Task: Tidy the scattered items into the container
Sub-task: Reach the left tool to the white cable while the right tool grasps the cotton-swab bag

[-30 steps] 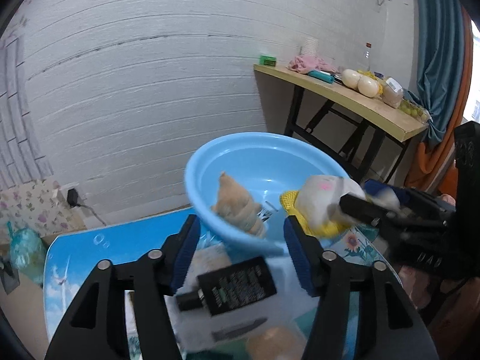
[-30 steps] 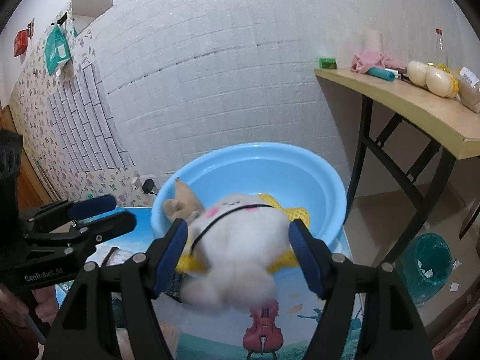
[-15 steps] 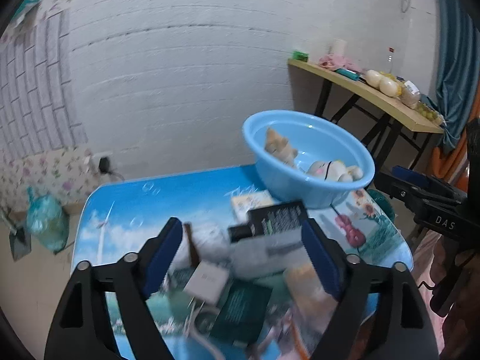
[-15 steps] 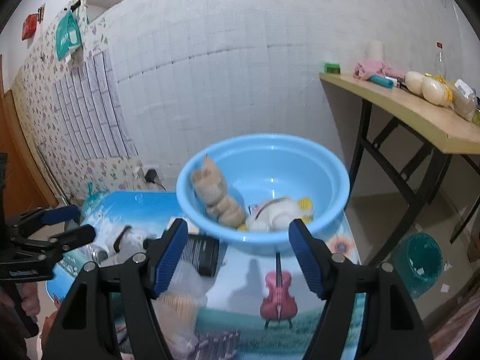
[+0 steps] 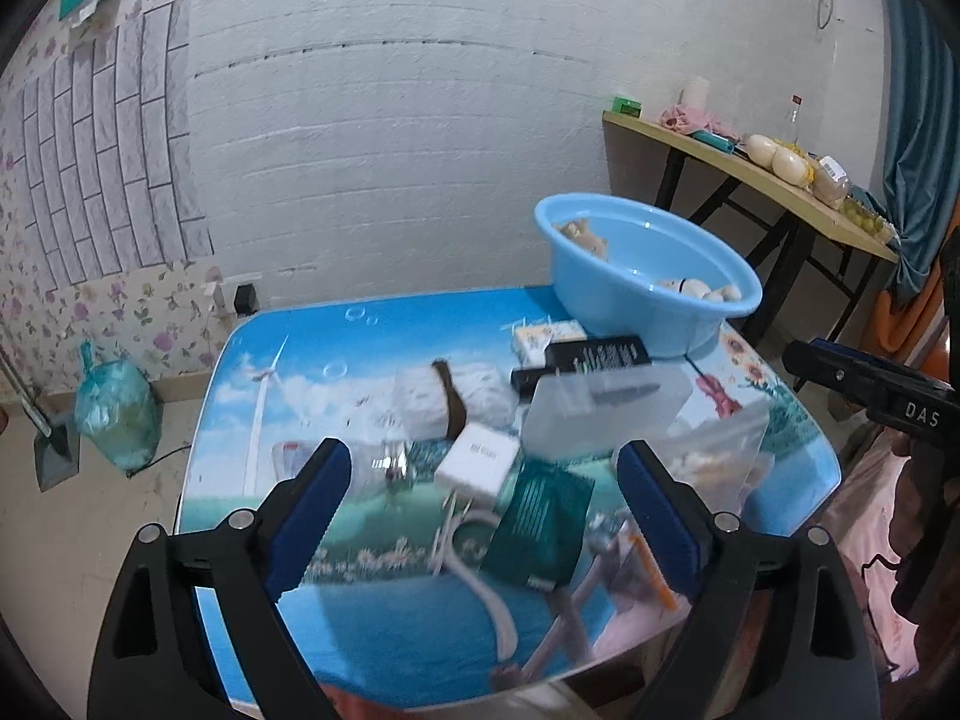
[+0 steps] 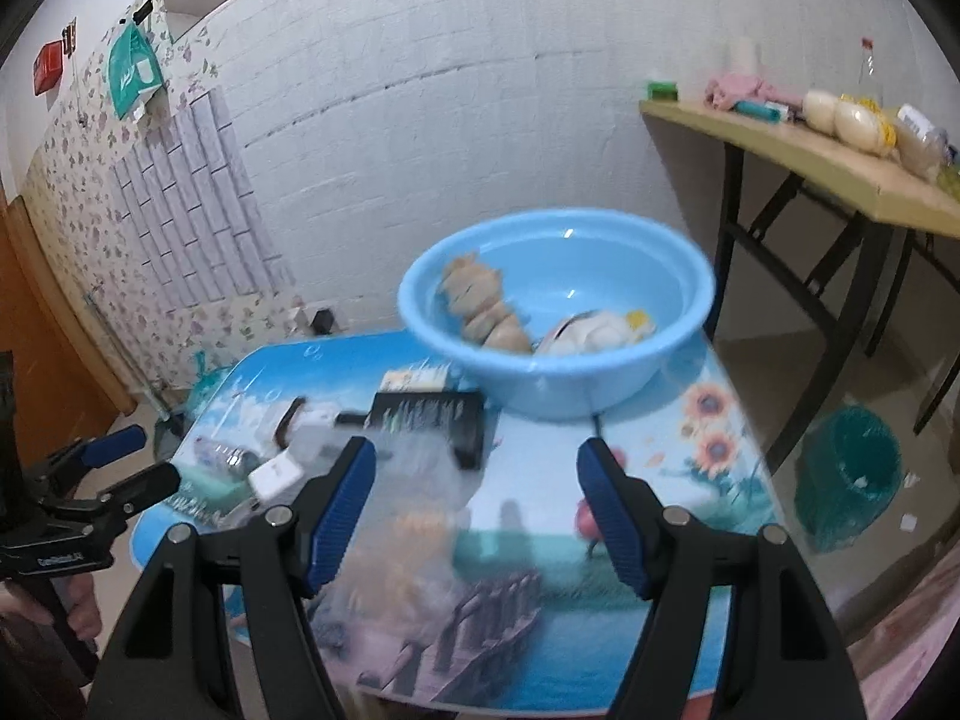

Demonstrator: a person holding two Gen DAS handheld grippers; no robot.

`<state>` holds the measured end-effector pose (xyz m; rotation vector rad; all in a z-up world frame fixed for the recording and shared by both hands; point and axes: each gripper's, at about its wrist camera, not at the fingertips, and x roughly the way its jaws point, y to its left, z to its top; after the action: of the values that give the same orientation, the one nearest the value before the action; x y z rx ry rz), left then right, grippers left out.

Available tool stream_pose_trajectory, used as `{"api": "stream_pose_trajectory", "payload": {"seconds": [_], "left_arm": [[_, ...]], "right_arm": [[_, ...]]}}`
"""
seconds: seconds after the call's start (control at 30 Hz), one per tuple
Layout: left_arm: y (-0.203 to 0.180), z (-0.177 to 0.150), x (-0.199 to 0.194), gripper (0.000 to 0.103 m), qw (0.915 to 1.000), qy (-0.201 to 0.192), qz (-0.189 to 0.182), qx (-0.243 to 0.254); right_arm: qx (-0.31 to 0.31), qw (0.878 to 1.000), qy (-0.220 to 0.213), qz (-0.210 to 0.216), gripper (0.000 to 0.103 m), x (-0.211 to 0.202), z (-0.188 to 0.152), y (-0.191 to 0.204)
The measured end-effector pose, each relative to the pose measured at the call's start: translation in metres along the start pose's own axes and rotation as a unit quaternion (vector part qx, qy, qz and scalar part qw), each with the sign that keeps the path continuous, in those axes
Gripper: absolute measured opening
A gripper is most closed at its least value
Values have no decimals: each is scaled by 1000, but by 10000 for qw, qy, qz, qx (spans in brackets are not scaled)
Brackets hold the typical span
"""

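Note:
The blue basin (image 5: 648, 288) (image 6: 558, 312) stands at the table's far right corner. Inside it lie a brown plush toy (image 6: 480, 306) and a white plush toy (image 6: 591, 330). On the table (image 5: 336, 372) are scattered a black box (image 5: 591, 357), a small white box (image 5: 477, 459), a dark green packet (image 5: 543, 525), a clear plastic case (image 5: 600, 414) and a white roll with a brown band (image 5: 450, 402). My left gripper (image 5: 483, 453) hovers above these items, its jaws opening with nothing gripped. My right gripper (image 6: 477, 450) stands open and empty, short of the basin.
A wooden side table (image 6: 810, 150) with food and bottles stands to the right against the wall. Below it is a green bin (image 6: 849, 474). A green bag (image 5: 117, 420) and a dustpan sit on the floor at the left. A hand (image 6: 78, 600) holds the left gripper.
Both grippers have drawn back from the basin. The right one has let the white plush toy go into the basin. The left jaws have spread wider over the scattered items.

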<state>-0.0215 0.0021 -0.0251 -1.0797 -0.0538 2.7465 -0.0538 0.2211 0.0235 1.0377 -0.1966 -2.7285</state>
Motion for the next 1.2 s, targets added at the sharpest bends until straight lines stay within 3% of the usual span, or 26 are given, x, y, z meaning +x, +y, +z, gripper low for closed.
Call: {"api": "stream_pose_trajectory", "payload": {"seconds": [0.47, 0.63, 0.8, 1.0, 1.2], "left_arm": [[19, -52, 18, 91, 9982, 573, 24, -166], [9, -58, 20, 91, 9974, 655, -267, -126], [4, -61, 30, 91, 9966, 803, -178, -71], [15, -55, 34, 91, 9973, 692, -17, -253], [26, -46, 48, 66, 9966, 770, 24, -278]], "right_arm": [[-192, 9987, 466, 107, 69, 9, -42, 18], [-338, 9982, 481, 85, 69, 10, -44, 23], [-332, 9979, 537, 113, 69, 14, -45, 23], [-447, 9972, 576, 140, 69, 18, -46, 27], [-440, 9967, 664, 173, 69, 25, -47, 27]]}}
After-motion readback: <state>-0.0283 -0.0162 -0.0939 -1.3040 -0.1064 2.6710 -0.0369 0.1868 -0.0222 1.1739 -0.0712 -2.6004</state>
